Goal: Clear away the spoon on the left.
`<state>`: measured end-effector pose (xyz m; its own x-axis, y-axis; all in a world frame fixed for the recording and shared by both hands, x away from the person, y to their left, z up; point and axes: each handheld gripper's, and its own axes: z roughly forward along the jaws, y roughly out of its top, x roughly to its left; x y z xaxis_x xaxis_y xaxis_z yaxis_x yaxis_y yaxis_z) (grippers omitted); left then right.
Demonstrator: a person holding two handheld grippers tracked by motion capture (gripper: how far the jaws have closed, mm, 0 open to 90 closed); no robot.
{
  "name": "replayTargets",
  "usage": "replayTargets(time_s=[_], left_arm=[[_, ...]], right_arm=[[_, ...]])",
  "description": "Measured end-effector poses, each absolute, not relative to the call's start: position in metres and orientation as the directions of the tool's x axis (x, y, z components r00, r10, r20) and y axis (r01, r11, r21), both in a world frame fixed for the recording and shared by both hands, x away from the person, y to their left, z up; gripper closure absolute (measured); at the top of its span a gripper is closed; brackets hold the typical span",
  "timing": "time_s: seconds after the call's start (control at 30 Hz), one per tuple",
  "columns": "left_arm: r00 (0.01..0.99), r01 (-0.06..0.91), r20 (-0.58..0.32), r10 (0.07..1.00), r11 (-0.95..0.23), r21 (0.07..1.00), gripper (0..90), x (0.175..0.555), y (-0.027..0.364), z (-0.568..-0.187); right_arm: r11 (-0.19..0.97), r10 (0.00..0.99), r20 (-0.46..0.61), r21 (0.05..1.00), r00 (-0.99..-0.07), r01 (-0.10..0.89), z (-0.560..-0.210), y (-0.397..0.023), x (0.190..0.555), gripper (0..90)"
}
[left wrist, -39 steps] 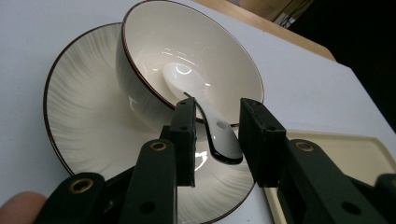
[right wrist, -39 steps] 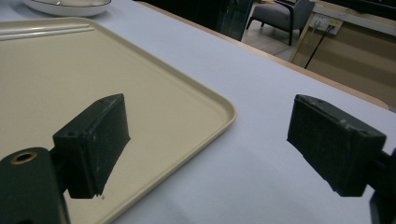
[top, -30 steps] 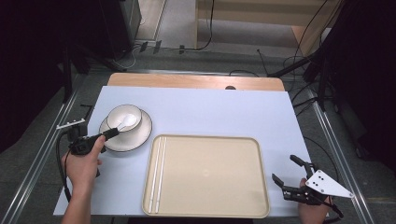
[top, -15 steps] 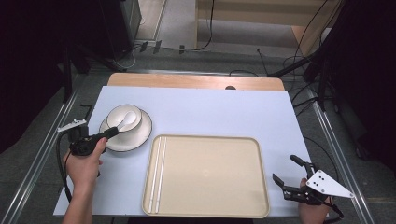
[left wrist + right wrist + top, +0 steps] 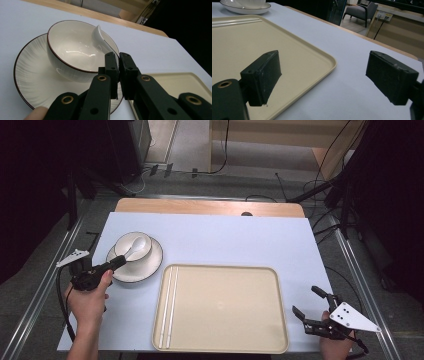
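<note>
A: Near edge, four o'clock: the right gripper (image 5: 314, 312) sits with jaws wide apart, nothing between, beside the tray (image 5: 220, 307).

B: At ten o'clock, the left gripper (image 5: 118, 61) pinches the spoon (image 5: 100, 37) handle; spoon in the bowl (image 5: 67, 53), bowl on its plate (image 5: 32, 80).

The white spoon (image 5: 101, 37), the bowl (image 5: 75, 52) and the plate (image 5: 30, 80) are looking like smooth, shiny china, with light glinting inside the bowl and thin dark lines running round their rims. The cream tray (image 5: 220, 307) at 6 o'clock on the table is looking like smooth, dull plastic, and it is sitting on a flat pale blue cover (image 5: 225, 240) with a strip of brown wood (image 5: 200, 207) showing at 12 o'clock. The left gripper (image 5: 118, 58) is looking like matt black plastic with little brass-coloured rings.
</note>
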<state>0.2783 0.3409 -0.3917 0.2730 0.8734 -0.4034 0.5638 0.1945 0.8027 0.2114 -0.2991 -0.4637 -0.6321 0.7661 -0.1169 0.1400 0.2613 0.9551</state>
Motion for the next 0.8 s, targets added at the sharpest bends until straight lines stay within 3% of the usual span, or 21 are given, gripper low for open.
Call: replayTargets(time_s=[0.8], left_arm=[[0.353,0.527,-0.423,0.835,0.196,0.827,86.8,0.264,0.319,-0.381]], right_arm=[[0.256,0.766,-0.115,0.957,-0.633,0.136,-0.463,-0.300,0.212,13.0]])
